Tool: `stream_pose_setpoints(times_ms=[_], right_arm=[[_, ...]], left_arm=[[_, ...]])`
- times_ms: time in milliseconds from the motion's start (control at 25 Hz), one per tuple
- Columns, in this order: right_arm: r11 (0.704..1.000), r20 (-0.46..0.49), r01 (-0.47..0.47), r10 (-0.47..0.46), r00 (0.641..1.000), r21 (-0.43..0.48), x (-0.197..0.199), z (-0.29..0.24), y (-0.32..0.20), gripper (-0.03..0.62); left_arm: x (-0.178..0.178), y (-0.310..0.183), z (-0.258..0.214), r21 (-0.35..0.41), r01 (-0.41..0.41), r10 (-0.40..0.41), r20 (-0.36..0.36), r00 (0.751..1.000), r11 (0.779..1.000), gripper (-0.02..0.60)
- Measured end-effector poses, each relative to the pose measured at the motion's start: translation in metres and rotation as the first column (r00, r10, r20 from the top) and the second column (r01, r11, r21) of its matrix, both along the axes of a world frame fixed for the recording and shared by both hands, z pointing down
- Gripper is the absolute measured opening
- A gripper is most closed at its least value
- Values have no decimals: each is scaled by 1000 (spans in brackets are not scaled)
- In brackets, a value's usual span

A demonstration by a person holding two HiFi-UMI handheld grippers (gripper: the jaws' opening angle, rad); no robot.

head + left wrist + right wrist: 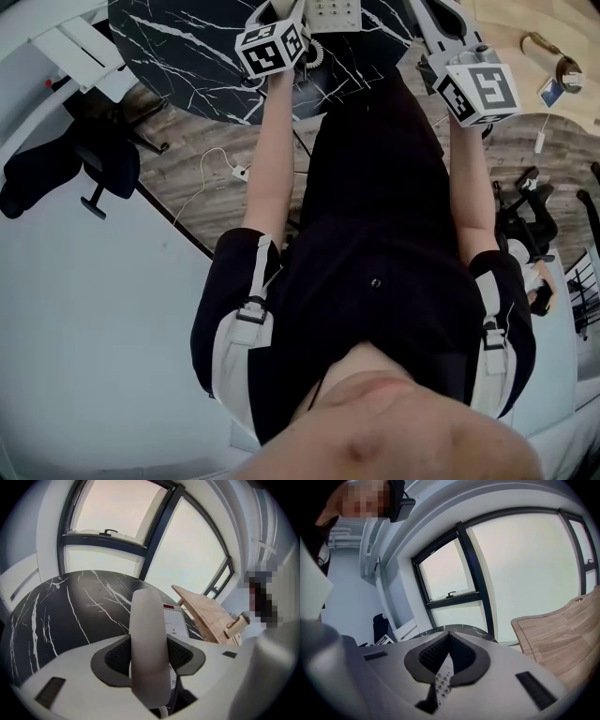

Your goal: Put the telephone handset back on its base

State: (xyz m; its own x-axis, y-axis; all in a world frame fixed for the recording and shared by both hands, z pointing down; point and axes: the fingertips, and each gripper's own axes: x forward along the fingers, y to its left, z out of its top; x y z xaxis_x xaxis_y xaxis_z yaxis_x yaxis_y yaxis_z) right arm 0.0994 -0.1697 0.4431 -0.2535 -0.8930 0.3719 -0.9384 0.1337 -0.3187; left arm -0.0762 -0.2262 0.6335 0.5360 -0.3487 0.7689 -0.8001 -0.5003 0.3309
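Note:
A pale grey telephone handset [149, 639] stands lengthwise between the dark pads of my left gripper [149, 645], which is shut on it. Its coiled cord [164, 710] hangs below. Just past the handset, the white base [176, 623] with a red strip lies on the black marbled table [70, 606]. In the head view the base [333, 13] is at the top edge, between the two marker cubes. My right gripper [449, 638] is shut with its pad tips touching and nothing held. The base's keypad [443, 682] shows through the gap under them.
A wooden board [562, 634] leans to the right of the table, in front of large windows. A black office chair [89, 164] stands on the floor at left. A white cable [220, 169] trails over the wood-pattern floor. The person's torso fills the middle of the head view.

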Motion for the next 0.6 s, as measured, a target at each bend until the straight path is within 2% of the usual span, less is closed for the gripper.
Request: stream_pose_setpoints(times_ms=[280,600], right_arm=[[1000,-2,-1,1,1000,-13,2,5,-1,29],[1000,4,-7,7,1000,-22,6,9,2,29]], left_arm=[[2,-3,11,-18,18,-17,33,999,1000,227],[8,-6,15,5,3,-4,61,998,1000,230]])
